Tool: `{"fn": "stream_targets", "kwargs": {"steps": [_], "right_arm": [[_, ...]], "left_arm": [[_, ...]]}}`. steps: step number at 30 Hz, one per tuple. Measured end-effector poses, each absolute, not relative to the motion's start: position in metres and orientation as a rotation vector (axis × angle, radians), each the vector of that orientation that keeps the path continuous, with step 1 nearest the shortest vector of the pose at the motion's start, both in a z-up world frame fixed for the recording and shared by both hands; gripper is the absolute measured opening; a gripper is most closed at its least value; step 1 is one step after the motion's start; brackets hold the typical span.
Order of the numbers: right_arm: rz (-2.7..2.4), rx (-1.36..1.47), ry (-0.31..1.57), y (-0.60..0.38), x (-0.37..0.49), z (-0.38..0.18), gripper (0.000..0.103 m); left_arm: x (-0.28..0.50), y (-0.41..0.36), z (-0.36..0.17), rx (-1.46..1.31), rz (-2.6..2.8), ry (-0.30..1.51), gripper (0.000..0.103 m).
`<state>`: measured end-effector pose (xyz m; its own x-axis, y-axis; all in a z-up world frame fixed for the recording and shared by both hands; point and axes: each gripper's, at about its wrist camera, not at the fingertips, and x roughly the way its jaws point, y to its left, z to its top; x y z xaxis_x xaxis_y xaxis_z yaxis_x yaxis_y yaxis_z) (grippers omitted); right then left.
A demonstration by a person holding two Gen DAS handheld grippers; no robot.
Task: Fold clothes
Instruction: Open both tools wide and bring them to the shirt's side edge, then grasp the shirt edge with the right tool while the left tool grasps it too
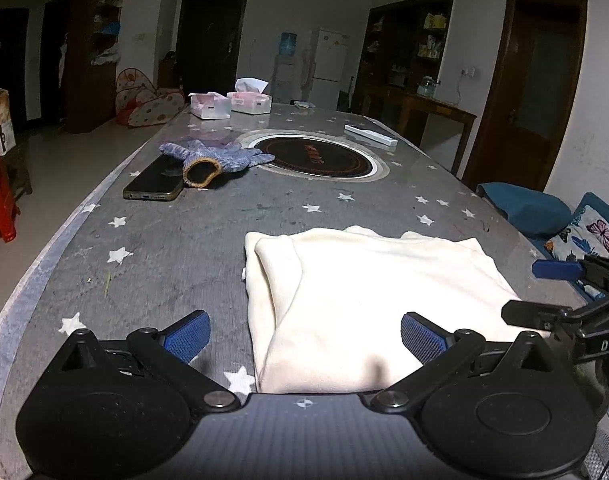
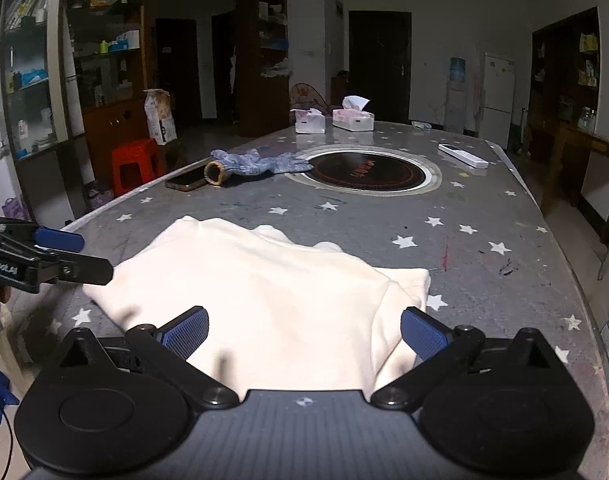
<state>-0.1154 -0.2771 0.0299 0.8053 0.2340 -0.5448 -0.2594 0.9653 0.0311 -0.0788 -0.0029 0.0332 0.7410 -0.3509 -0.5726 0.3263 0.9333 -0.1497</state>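
A cream-white garment lies folded on the grey star-patterned table, near its front edge. My left gripper is open and empty, its blue pads either side of the garment's left part. My right gripper is open and empty over the garment, close to its right fold. The right gripper also shows at the right edge of the left wrist view, beside the garment. The left gripper shows at the left edge of the right wrist view.
Behind the garment are a blue knitted glove, a phone, a round black hotplate set in the table, a white remote and two tissue boxes. A red stool stands left of the table, blue cushions to the right.
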Motion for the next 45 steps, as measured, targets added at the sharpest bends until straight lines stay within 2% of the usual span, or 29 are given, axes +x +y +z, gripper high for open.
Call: {"fn": "stream_targets", "kwargs": {"steps": [14, 29, 41, 42, 45], "right_arm": [[0.322, -0.075, 0.56, -0.257, -0.135, 0.031, 0.103], [0.482, -0.217, 0.598, -0.2, -0.121, 0.031, 0.101], [0.613, -0.322, 0.641, -0.153, -0.1, 0.022, 0.074], [0.626, -0.331, 0.643, -0.149, -0.099, 0.021, 0.068], [0.66, -0.377, 0.646, -0.136, -0.095, 0.018, 0.06]], "left_arm": [[-0.097, -0.003, 0.039, -0.007, -0.327, 0.634, 0.103], [-0.09, 0.022, 0.037, -0.014, -0.24, 0.642, 0.103], [-0.072, 0.057, 0.029, -0.082, -0.157, 0.664, 0.103], [-0.071, 0.06, 0.029, -0.092, -0.153, 0.667, 0.103], [-0.067, 0.068, 0.028, -0.13, -0.154, 0.675, 0.103]]}}
